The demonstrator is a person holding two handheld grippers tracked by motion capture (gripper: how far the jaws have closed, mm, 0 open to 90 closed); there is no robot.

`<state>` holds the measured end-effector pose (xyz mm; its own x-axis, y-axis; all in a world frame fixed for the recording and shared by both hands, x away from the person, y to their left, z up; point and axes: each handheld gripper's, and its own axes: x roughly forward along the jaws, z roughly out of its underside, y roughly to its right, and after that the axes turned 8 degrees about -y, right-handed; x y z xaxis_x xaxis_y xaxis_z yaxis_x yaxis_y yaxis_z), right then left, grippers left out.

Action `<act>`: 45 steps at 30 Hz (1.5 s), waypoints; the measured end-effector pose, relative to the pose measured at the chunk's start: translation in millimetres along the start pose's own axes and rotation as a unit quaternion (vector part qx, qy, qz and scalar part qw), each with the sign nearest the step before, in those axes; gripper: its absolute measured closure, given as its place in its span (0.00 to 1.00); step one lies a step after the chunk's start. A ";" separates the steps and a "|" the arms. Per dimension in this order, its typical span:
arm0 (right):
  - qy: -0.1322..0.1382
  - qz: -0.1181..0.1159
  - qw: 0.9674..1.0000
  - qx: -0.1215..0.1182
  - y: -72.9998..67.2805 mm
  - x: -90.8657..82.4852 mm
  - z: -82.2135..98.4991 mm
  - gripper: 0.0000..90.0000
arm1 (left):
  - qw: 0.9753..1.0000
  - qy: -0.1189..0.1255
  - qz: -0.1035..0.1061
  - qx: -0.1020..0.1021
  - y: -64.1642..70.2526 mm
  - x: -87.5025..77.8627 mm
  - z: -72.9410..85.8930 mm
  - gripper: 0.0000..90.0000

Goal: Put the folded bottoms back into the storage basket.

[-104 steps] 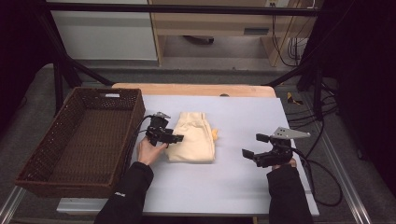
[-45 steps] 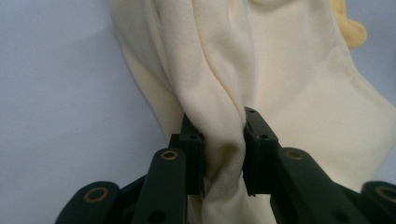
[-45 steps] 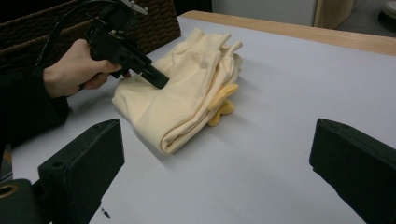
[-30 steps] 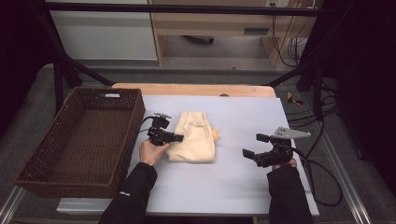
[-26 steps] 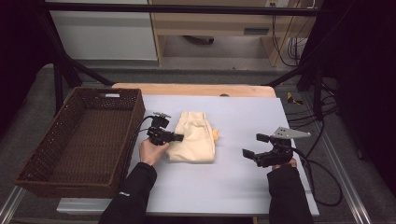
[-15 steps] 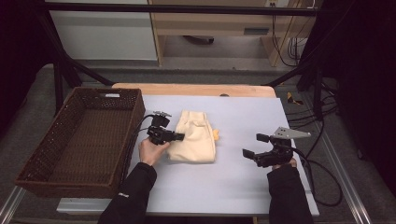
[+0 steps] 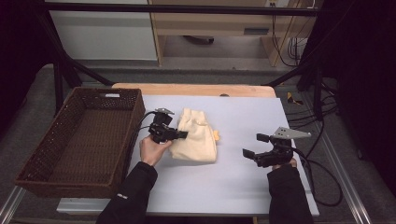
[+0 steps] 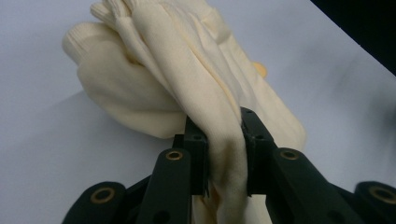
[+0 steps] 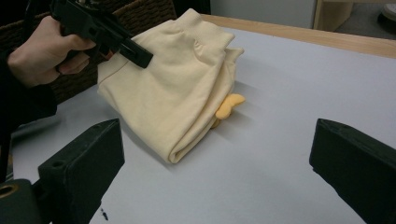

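Dark room w/ black frame posts around a white desk [image 7: 233,177]; a pale wood strip runs along its far edge, cables trail on the floor at right. Brown wicker basket [image 7: 46,154] sits at the desk's left side, overhanging the edge.

Folded cream garment [image 7: 196,137] lies on the desk just right of the basket, roughly mid-desk. It looks like small knit or fleece trousers w/ a ribbed band at the far end; a small orange tag or patch [image 9: 227,105] pokes out from its right side.

Left gripper [image 7: 180,135] is at the garment's left edge, held by the person's left hand [image 7: 153,149], dark sleeve coming in from below. In the left gripper view its fingers [image 8: 194,154] are pinched tight on a bunched fold of the cream cloth, which runs up between them; the part near the grip is lifted off the desk, the rest trails away onto the white top.

Right gripper [image 7: 254,147] is well apart, over bare desk to the garment's right, grey three-cornered plate on top, right hand [image 7: 280,163] behind it. Its fingers [image 9: 84,163] stand wide apart, nothing between them, pointing toward the garment w/o touching it.
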<state>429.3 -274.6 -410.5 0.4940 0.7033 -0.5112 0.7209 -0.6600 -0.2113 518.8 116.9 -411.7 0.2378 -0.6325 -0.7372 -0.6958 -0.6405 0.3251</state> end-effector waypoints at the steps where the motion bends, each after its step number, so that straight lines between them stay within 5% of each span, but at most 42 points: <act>1: 0.000 0.000 1.000 0.000 0.0 -0.2 0.0 0.04 | 1.000 -0.001 0.000 0.002 1.2 -0.9 -0.7 0.84; 45: 0.002 0.000 1.000 0.000 -0.1 -1.1 -0.2 0.04 | 0.998 -0.012 0.002 0.059 42.0 -32.6 -24.8 0.84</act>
<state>428.8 -275.2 -409.8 0.4958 0.7044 -0.5080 0.7208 -0.6600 -0.2118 498.6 99.8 -359.3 0.2192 -0.6227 -0.7511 -0.7722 -0.5813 0.2565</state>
